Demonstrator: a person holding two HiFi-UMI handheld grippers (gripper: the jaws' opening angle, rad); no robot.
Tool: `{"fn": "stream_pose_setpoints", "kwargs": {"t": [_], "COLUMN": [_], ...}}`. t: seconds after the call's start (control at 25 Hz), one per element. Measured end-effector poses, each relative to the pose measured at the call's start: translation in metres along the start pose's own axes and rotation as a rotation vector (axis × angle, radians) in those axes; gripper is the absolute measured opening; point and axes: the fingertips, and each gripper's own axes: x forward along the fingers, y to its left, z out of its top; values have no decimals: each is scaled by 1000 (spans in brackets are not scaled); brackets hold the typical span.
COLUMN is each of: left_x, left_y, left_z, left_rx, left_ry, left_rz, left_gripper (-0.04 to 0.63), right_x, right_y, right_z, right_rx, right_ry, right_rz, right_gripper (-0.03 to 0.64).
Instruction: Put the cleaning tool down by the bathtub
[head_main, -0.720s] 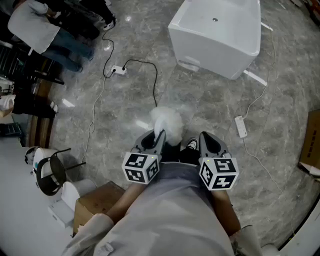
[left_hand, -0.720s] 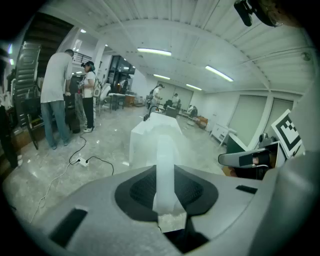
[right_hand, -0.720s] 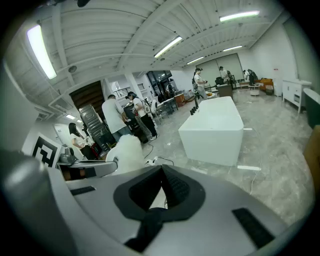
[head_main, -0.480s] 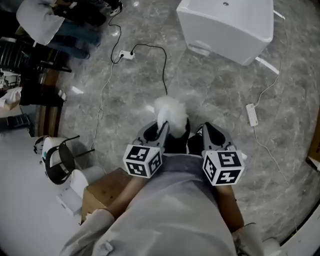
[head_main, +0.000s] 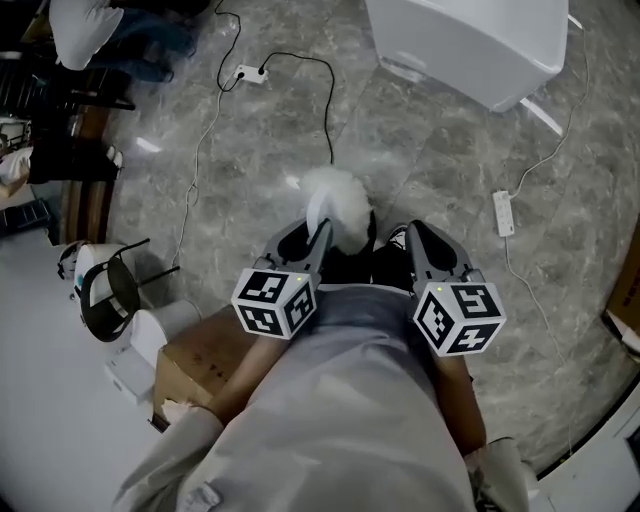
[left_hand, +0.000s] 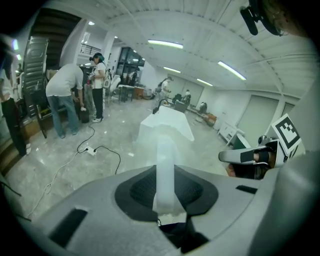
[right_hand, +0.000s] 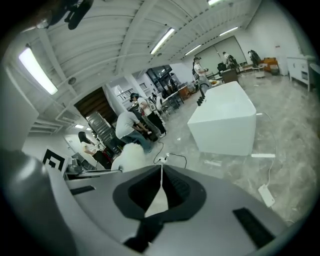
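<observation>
Grey marble floor (head_main: 440, 170): bathtub (head_main: 470, 40), power strip (head_main: 503, 213), cardboard box (head_main: 200, 355).

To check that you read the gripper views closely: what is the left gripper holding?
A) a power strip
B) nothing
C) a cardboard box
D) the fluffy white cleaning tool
D: the left gripper is shut on the white handle of the cleaning tool, whose fluffy head sticks out beyond it.
</observation>
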Motion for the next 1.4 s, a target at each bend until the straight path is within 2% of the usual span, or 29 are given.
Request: {"fn": "stream_pose_setpoints", "kwargs": {"t": [0.4, 0.56, 0.8, 0.92, 1.0, 1.12, 1.32, 1.4], "left_x": [19, 32, 55, 63, 65, 67, 74, 78], "left_y": [29, 46, 78, 96, 110, 132, 165, 176], "left_z": [57, 83, 119, 140, 152, 169, 195, 204], "left_rx": [-20, -31, -35, -30, -23, -14, -20, -15], "left_ry": [-99, -103, -94, -99, -105, -116, -146, -154], "left_rz": [-4, -10, -22, -26, -28, -28, -40, -54], "left_gripper": [77, 77, 77, 77, 77, 77, 77, 77], "right_x": [41, 66, 108, 131, 146, 167, 201, 209], "right_y": [1, 3, 20, 34, 44, 54, 60, 59], "right_z": [43, 60, 92, 97, 100, 116, 132, 144], "right_rx": [-132, -147, -216, -253, -238, -209, -245, -227], "right_ry": [33, 65, 74, 119, 137, 103, 131, 101], "right_rz": [-69, -89, -55, -15, 13, 30, -41, -74], "right_gripper": [12, 12, 12, 12, 12, 12, 12, 12]}}
